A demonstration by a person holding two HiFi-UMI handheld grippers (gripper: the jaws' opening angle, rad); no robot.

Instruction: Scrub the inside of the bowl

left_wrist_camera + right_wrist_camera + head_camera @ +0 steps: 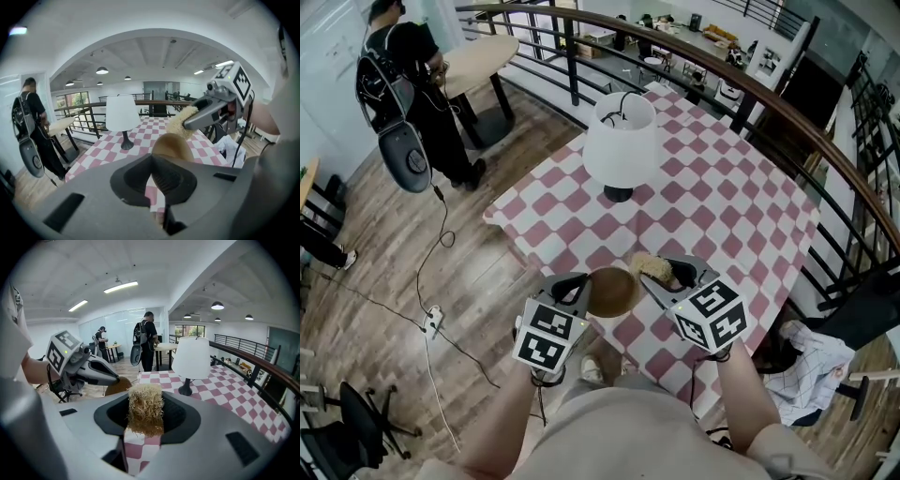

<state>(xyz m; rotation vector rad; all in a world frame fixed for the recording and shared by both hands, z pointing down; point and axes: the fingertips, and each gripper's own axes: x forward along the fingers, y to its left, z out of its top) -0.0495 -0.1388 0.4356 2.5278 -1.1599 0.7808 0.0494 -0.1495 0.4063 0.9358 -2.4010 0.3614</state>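
A brown wooden bowl [612, 292] is held up over the near edge of the checked table, tilted on its side. My left gripper [582, 289] is shut on its rim; in the left gripper view the bowl [172, 146] rises just past the closed jaws. My right gripper [666, 275] is shut on a straw-coloured scrubber [649, 265], which sits just to the right of the bowl's upper edge. In the right gripper view the scrubber [146, 408] fills the space between the jaws, with the bowl [117, 386] behind it to the left.
A white table lamp [621, 141] stands on the pink-and-white checked table [731, 206]. A dark railing [769, 94] curves behind the table. A person with a backpack [412, 75] stands at the far left on the wooden floor, where a cable [431, 319] trails.
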